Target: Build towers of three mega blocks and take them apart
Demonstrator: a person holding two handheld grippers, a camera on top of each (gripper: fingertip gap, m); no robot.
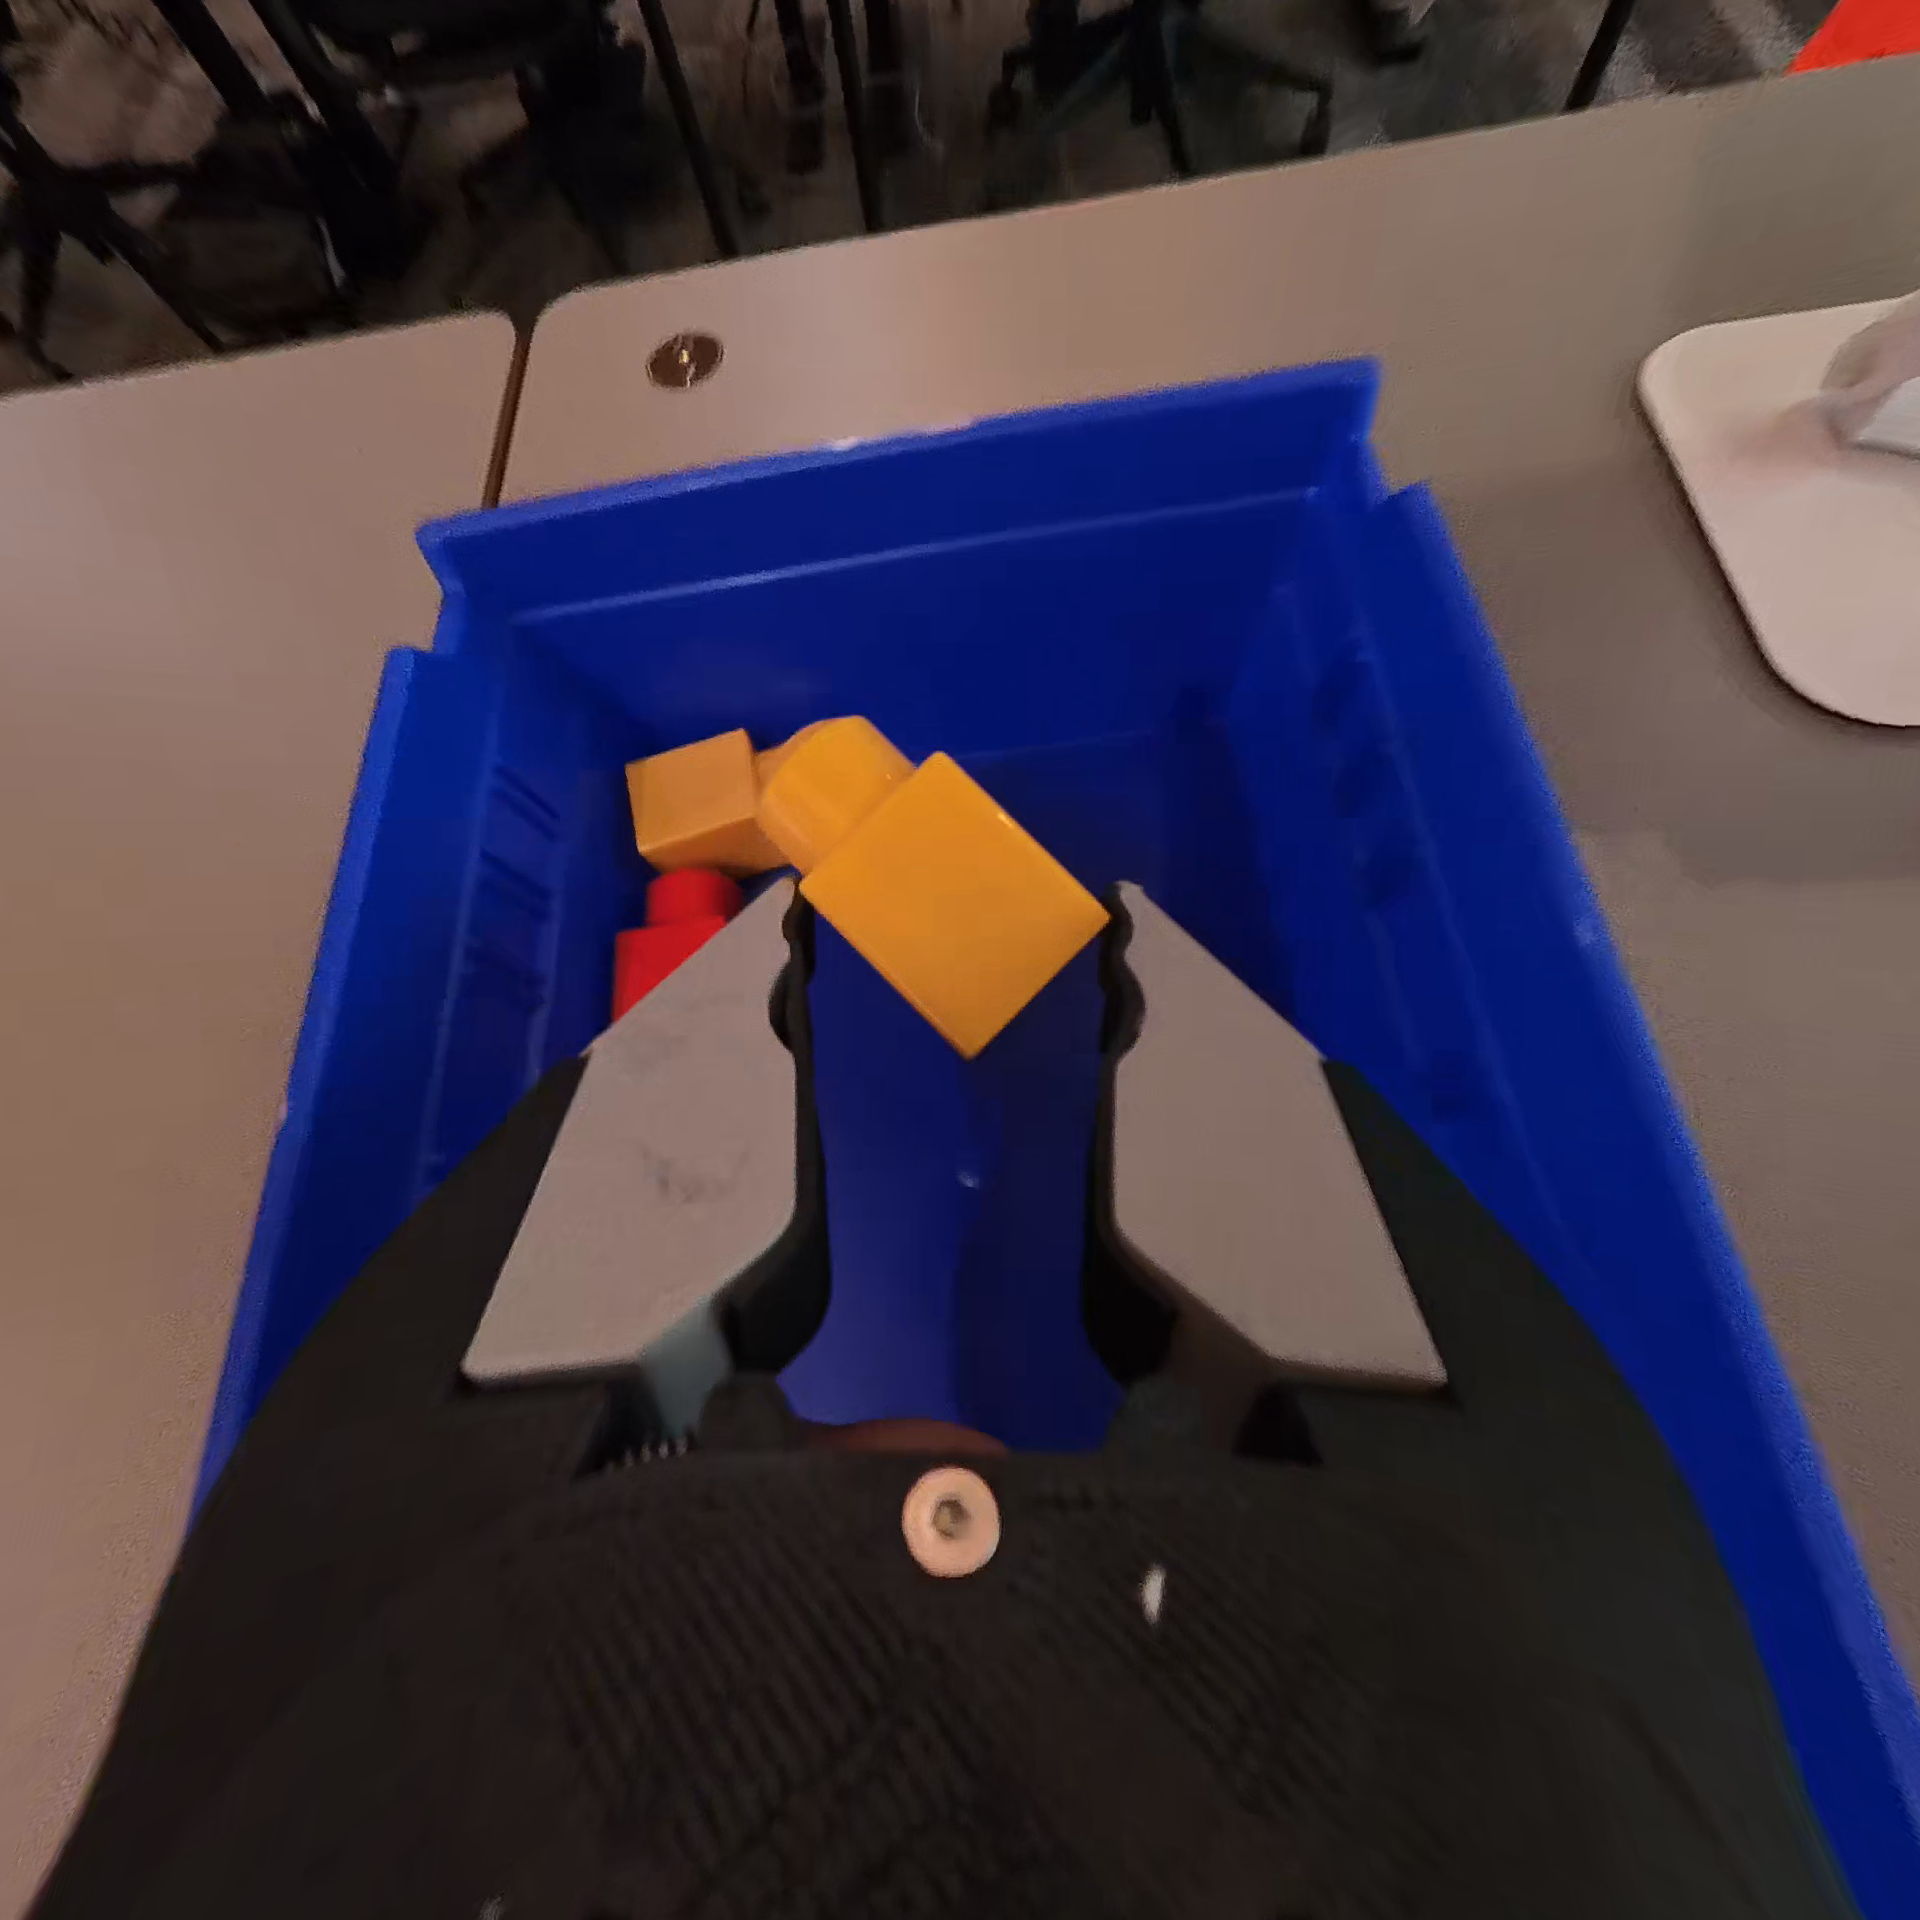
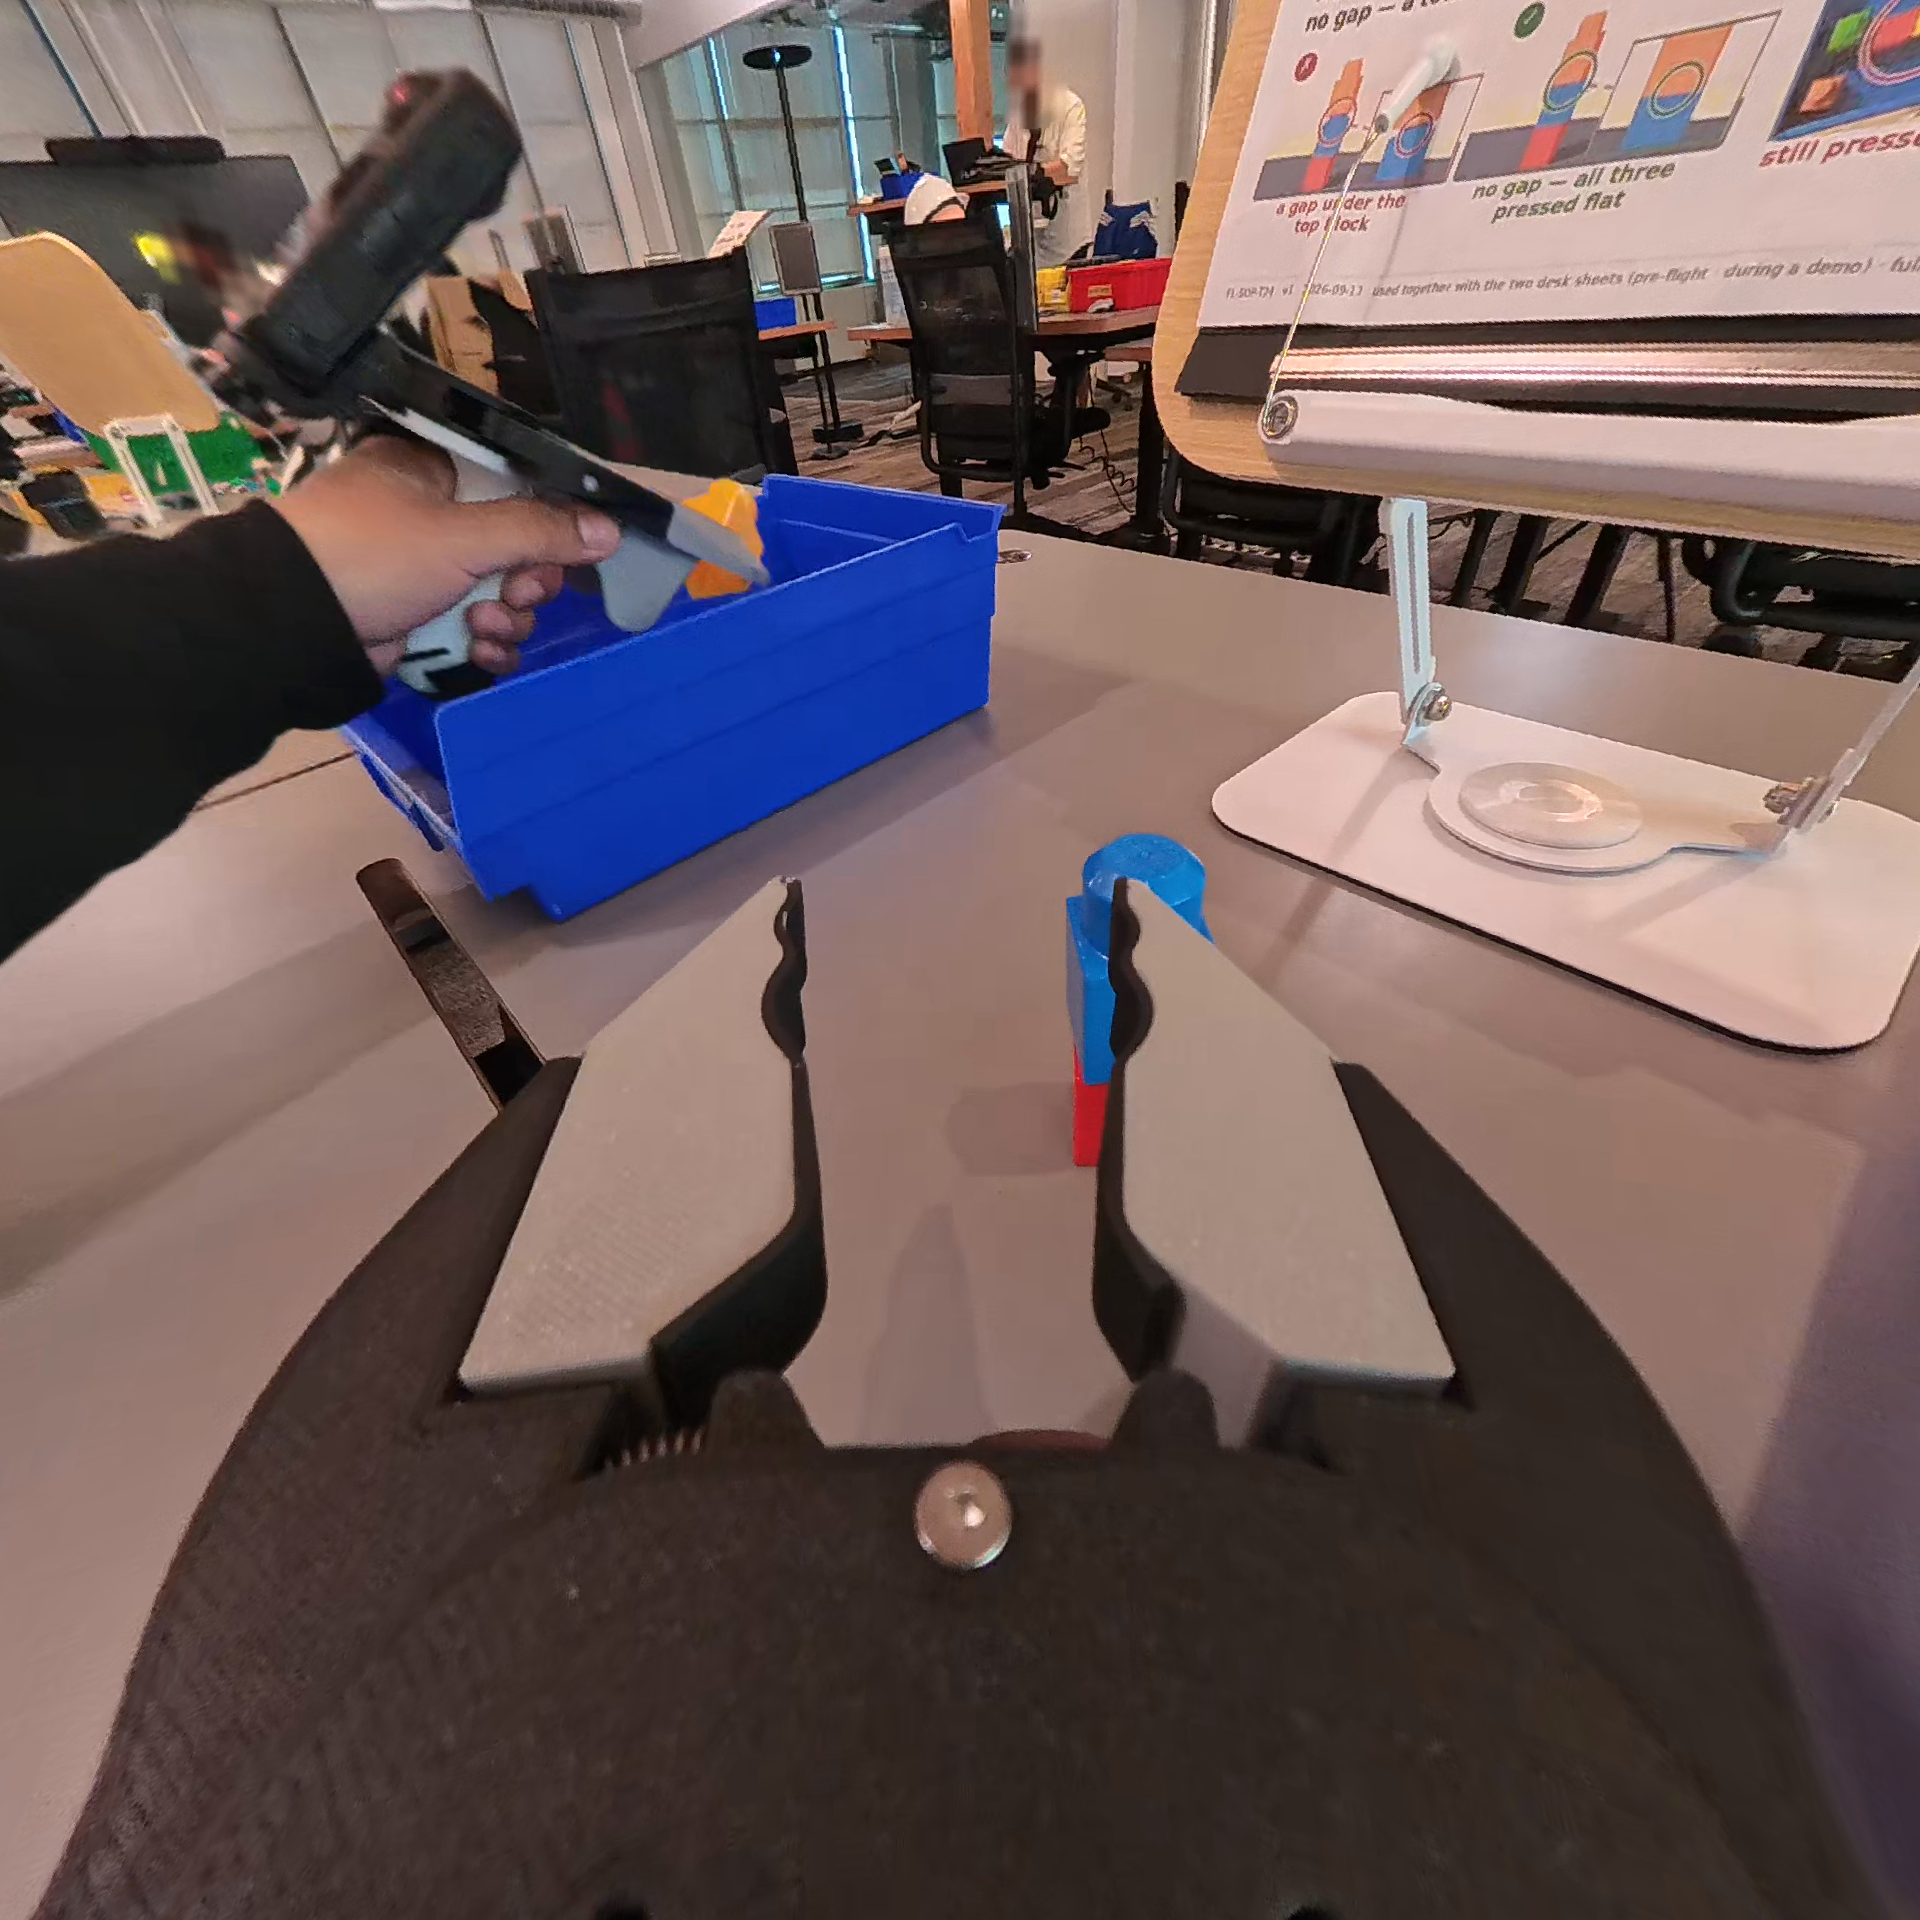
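A: Status, largest item first?
B: Blue bin (image 2: 727, 686) on the grey table (image 2: 1039, 675). Left gripper (image 1: 951, 899) over it, clenched on a yellow block (image 1: 951, 899), which sits tilted.
A: The tower?
B: Blue block (image 2: 1089, 971) on red block (image 2: 1087, 1120), beside the released right gripper (image 2: 956, 894).
A: Advice?
B: Level the yellow block before pressing it flat.
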